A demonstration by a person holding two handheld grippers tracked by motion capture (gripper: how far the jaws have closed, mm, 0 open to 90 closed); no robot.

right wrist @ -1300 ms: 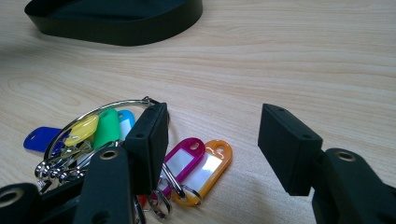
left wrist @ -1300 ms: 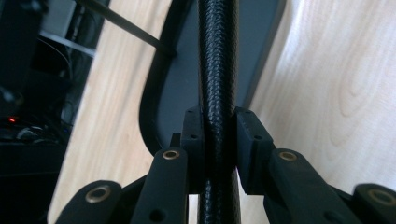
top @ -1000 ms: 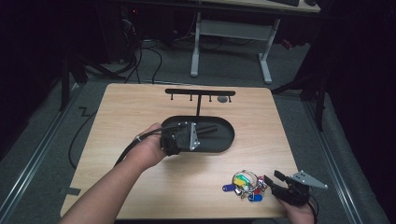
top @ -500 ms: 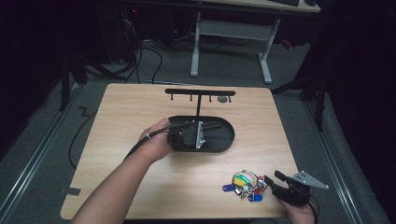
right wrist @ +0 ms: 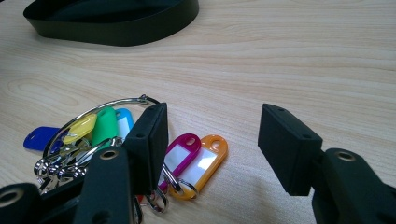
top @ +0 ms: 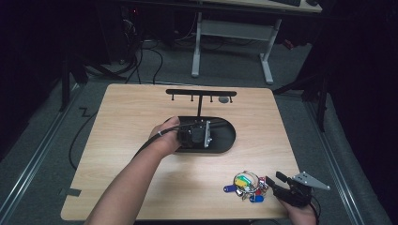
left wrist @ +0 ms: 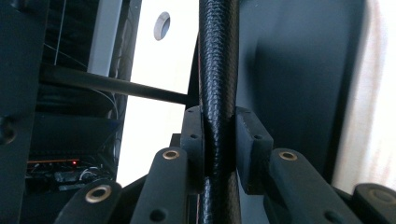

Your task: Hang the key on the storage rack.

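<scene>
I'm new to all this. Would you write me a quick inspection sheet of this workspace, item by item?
Surface: light wooden table.
Job's things: black key stand with an oval base and a post; bunch of coloured key tags on rings at the near right.
Clutter: nothing seen.
Grippers: left gripper shut on the post; right gripper open, beside the key tags.
Cables: one trails from the left gripper; more lie on the floor behind.
Surroundings: dark room, white desk frame beyond the table.
</scene>
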